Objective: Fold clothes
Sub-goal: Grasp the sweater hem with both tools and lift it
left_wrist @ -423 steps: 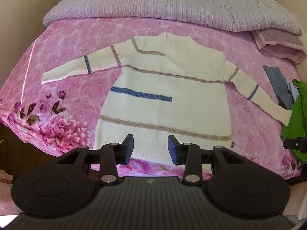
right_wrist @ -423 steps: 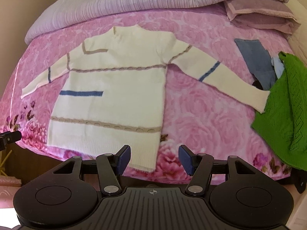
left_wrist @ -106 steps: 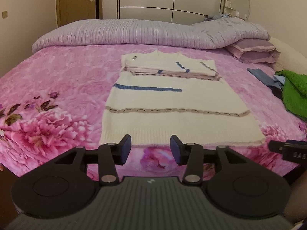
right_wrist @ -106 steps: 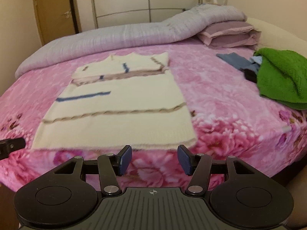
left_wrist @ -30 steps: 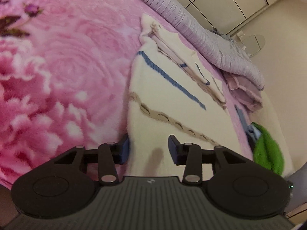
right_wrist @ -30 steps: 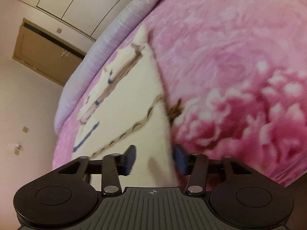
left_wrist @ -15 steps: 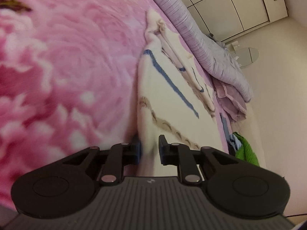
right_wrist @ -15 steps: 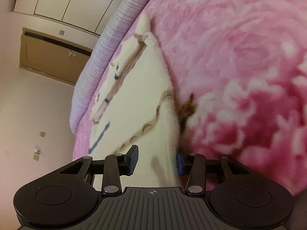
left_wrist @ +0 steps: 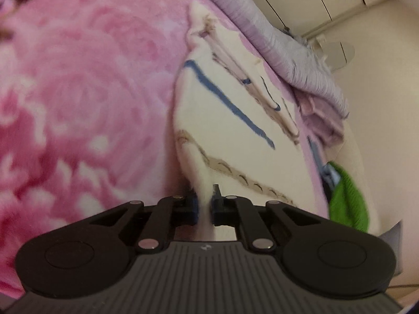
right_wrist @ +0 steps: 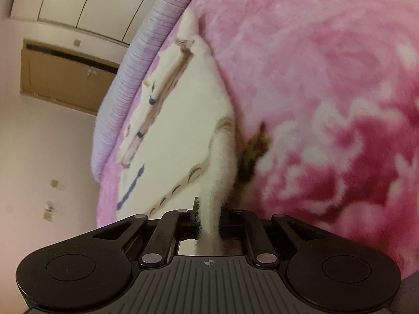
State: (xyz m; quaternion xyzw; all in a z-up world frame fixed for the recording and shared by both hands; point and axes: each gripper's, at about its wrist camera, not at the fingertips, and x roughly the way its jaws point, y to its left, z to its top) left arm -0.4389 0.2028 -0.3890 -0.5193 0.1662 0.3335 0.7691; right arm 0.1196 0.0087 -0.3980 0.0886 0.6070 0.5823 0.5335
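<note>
Both grippers now pinch cloth where half a second ago their jaws stood apart around the hem. The left gripper (left_wrist: 203,205) has its jaws drawn narrow on the near left corner of the cream sweater (left_wrist: 235,136), and the right gripper (right_wrist: 210,217) is clamped the same way on the near right corner, so the bottom edge is held at its two ends. That hold suits a fold of the lower part up toward the collar, since lifting both corners together keeps the hem straight and level.

On the pink bedspread (left_wrist: 78,104) the sweater lies flat, with its sleeves laid across the chest at the far end, near the purple quilt (left_wrist: 275,44). Fabric at each pinch rises slightly off the bed. A green garment (left_wrist: 345,196) sits off to the right, well clear of the fold path.
</note>
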